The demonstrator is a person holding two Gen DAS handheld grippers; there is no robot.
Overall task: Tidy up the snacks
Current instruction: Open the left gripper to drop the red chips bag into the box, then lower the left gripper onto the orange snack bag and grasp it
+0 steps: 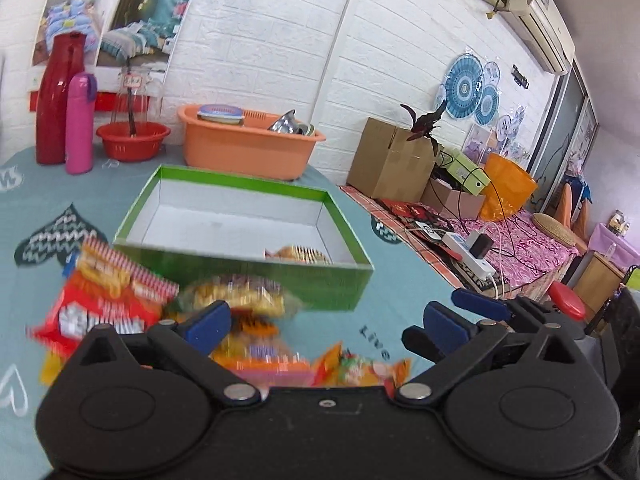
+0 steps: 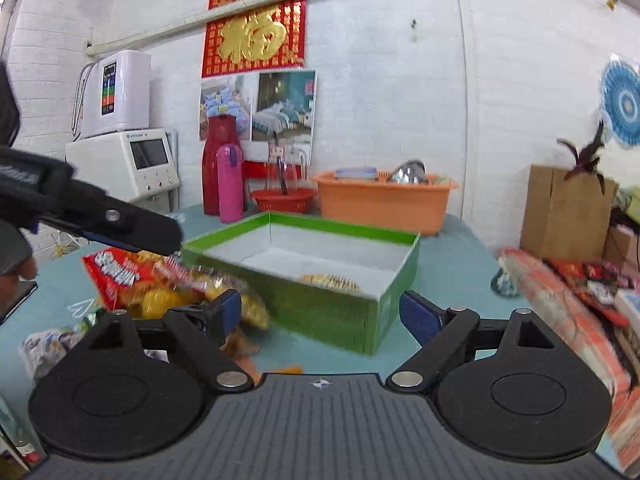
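A green box (image 1: 240, 272) with a white inside stands open on the blue tablecloth; it also shows in the right wrist view (image 2: 320, 304). One snack pack (image 1: 298, 255) lies in its near right corner, also visible from the right wrist (image 2: 330, 281). A heap of snack packets (image 1: 120, 300) lies left of the box, blurred; the right wrist view shows it too (image 2: 160, 284). My left gripper (image 1: 324, 324) is open and empty above the heap's near edge. My right gripper (image 2: 320, 316) is open and empty before the box's front wall. The left gripper's body (image 2: 100, 216) shows at the left of the right wrist view.
An orange tub (image 1: 248, 144) with dishes, a red basket (image 1: 132, 140), a red jug (image 1: 60, 96) and a pink flask (image 1: 80, 124) stand behind the box. Cardboard boxes (image 1: 388, 160) and a power strip (image 1: 476, 252) lie on a bench to the right.
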